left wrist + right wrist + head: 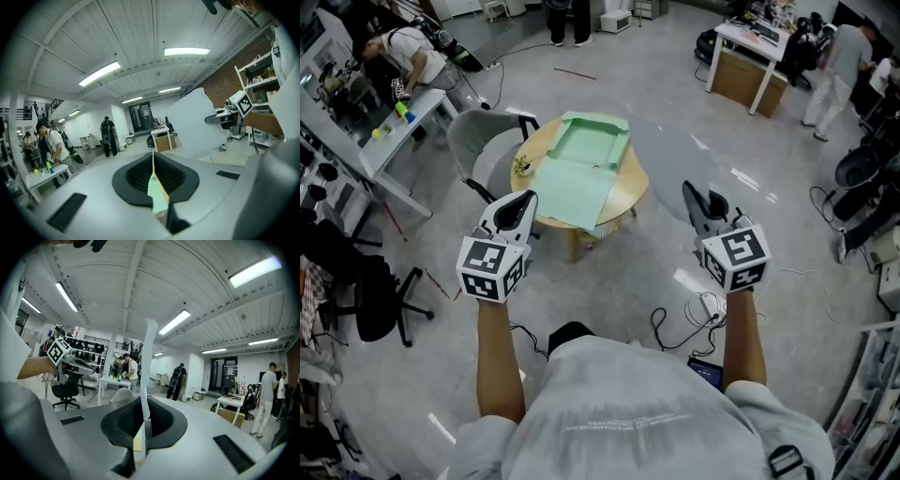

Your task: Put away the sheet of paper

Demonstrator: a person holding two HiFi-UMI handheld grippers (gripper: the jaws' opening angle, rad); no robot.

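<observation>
Gripping the sheet (670, 164) by its near edge, the right gripper (692, 197) has its jaws clamped tight on the paper. The sheet stands out ahead of it, held up off to the right of the table (630, 199). Over to the left gripper (523, 202): jaws pressed together, nothing between them, hovering just beside the table's near-left edge. On the table lies a green folder (581, 169), opened out flat. Both grippers point a touch below level.
</observation>
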